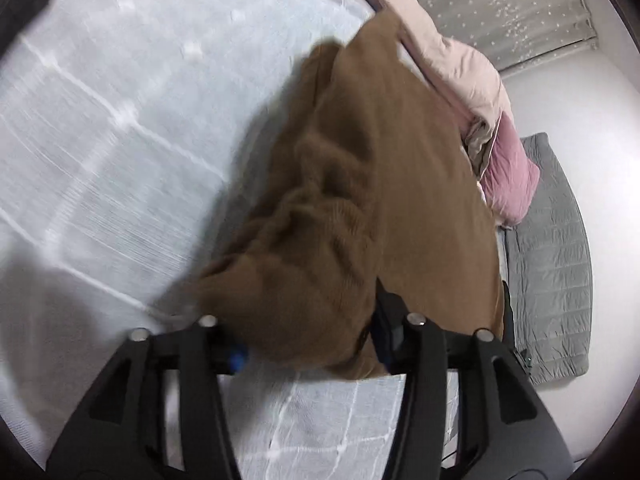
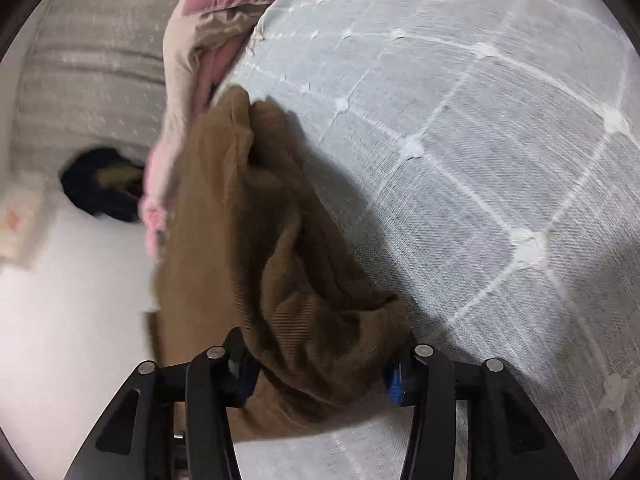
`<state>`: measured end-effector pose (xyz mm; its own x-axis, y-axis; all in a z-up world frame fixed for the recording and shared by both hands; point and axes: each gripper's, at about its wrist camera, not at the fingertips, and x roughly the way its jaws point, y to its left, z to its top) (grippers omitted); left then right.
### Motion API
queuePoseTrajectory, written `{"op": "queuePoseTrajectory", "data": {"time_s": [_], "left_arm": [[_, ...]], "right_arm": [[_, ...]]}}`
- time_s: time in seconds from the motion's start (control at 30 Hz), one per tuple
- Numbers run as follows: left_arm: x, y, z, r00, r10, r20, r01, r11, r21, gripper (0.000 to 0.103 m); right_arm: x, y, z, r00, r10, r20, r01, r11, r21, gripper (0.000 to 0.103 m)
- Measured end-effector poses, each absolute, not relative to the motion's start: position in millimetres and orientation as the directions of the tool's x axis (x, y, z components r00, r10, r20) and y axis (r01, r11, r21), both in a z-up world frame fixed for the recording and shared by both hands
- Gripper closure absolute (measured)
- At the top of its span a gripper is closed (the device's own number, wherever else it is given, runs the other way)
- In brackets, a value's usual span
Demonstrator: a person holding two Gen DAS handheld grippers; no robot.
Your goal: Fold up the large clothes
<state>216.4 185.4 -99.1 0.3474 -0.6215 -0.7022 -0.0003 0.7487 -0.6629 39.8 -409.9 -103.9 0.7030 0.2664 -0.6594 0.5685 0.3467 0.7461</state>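
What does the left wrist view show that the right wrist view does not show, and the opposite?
Only the left wrist view shows a grey quilted mat beside the bed and the starred grey curtain sharply. Only the right wrist view shows a dark blurred object on the pale floor; what it is cannot be told. Both show the brown corduroy garment bunched between the claw fingers, the white grid-stitched bedcover, and pink and beige bedding at the bed edge.

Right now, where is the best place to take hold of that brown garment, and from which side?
Judging from the pictures, at its thick bunched edge, approached from the near end, as the left gripper and right gripper do. The brown garment hangs long and limp toward the bed, so gripping one end at two spaced spots probably keeps it spread.
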Motion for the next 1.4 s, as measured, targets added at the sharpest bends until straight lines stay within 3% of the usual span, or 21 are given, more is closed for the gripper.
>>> {"op": "queuePoseTrajectory", "data": {"time_s": [0.07, 0.17, 0.23, 0.33, 0.43, 0.63, 0.77, 0.87, 1.03, 1.23, 1.4], "left_arm": [[215, 188, -81, 0.38, -0.627, -0.68, 0.047, 0.747, -0.663, 0.051], [215, 180, -66, 0.434, -0.591, -0.68, 0.082, 0.778, -0.623, 0.051], [217, 169, -57, 0.473, -0.527, -0.706, 0.096, 0.827, -0.553, 0.051], [220, 165, -46, 0.542, -0.448, -0.711, 0.068, 0.866, -0.495, 0.049], [222, 174, -42, 0.609, -0.378, -0.697, 0.012, 0.883, -0.468, 0.04], [223, 190, -70, 0.483, -0.443, -0.755, -0.11, 0.825, -0.554, 0.037], [214, 183, -62, 0.47, -0.398, -0.788, -0.069, 0.873, -0.482, 0.036], [203, 182, -61, 0.456, -0.379, -0.805, -0.07, 0.887, -0.457, 0.021], [193, 178, -82, 0.357, -0.445, -0.821, -0.098, 0.856, -0.507, 0.018], [192, 160, -113, 0.276, -0.6, -0.75, -0.162, 0.741, -0.652, 0.016], [194, 150, -111, 0.372, -0.592, -0.715, -0.144, 0.724, -0.674, 0.014]], "right_arm": [[37, -409, -81, 0.699, 0.223, -0.68, 0.559, 0.422, 0.714, 0.047], [32, -398, -44, 0.696, 0.005, -0.718, 0.597, 0.551, 0.583, 0.046], [29, -386, -24, 0.711, -0.136, -0.69, 0.614, 0.599, 0.515, 0.046], [38, -371, -5, 0.729, -0.208, -0.652, 0.602, 0.649, 0.466, 0.046], [52, -354, -1, 0.732, -0.214, -0.647, 0.571, 0.71, 0.411, 0.046], [63, -325, -7, 0.703, -0.201, -0.682, 0.544, 0.77, 0.334, 0.046], [70, -315, -5, 0.706, -0.182, -0.684, 0.52, 0.789, 0.327, 0.046], [77, -300, 1, 0.704, -0.184, -0.686, 0.503, 0.811, 0.298, 0.046], [92, -268, 8, 0.692, -0.197, -0.695, 0.46, 0.862, 0.214, 0.045], [107, -234, -4, 0.661, -0.156, -0.734, 0.395, 0.904, 0.164, 0.043], [117, -215, -18, 0.625, -0.131, -0.77, 0.367, 0.919, 0.142, 0.042]]}}
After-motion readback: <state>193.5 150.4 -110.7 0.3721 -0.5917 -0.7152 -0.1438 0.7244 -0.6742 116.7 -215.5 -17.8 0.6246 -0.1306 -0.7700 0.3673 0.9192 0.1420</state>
